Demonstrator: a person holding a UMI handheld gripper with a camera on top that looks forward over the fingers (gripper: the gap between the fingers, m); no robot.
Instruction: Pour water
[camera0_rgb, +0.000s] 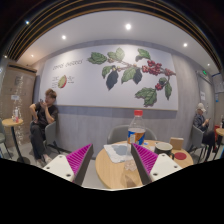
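Note:
My gripper (111, 152) is open and empty, held above the near side of a round wooden table (105, 172). Its magenta pads (78, 160) stand wide apart. A clear bottle (137, 126) with a red cap and a blue and orange label stands upright at the table's far edge, beyond the right finger. A white crumpled sheet (118, 152) lies on the table between the fingertips. What looks like a clear cup (128, 168) stands just inside the right finger; its outline is faint.
A dark bowl (164, 147), a brown cup (178, 143) and a red item (180, 155) sit right of the right finger. A person (44, 115) sits at a table on the left, another person (203, 120) on the right. A wall mural (130, 70) is behind.

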